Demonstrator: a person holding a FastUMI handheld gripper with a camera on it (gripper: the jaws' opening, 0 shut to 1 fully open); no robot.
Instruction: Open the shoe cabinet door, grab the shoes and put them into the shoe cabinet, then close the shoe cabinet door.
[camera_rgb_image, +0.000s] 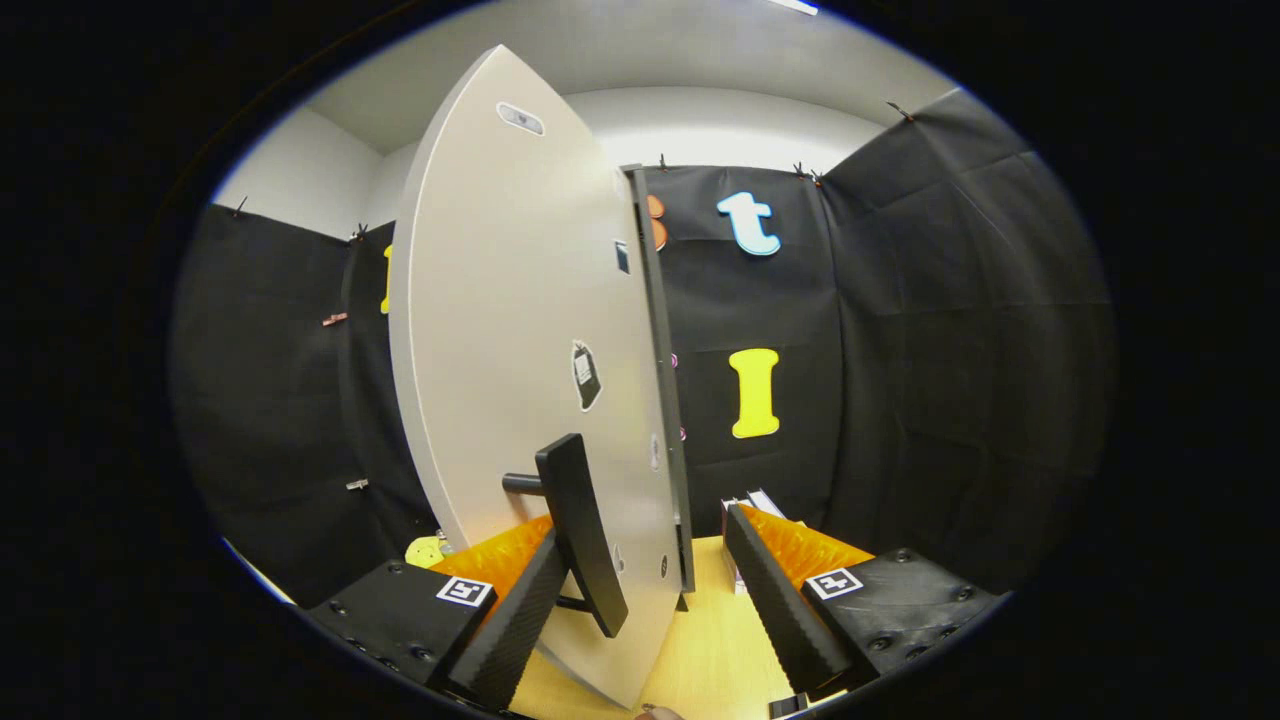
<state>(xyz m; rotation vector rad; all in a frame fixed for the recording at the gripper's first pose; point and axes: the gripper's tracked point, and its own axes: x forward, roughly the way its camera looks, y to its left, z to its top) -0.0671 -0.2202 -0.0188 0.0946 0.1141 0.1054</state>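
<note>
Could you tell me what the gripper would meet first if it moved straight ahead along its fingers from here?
Most likely the cabinet door: its free edge and black handle already sit between the open gripper fingers, so its panel would be struck first, though depth is hard to judge.

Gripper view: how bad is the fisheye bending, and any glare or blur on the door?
Gripper view: the flat cabinet door bows strongly into a curve, its edge arcs too; focus is sharp on door and handle; soft even light, a mild bright patch low on the door near the handle, no harsh glare; the gripper has its jaws open, with the handle between them.
</note>
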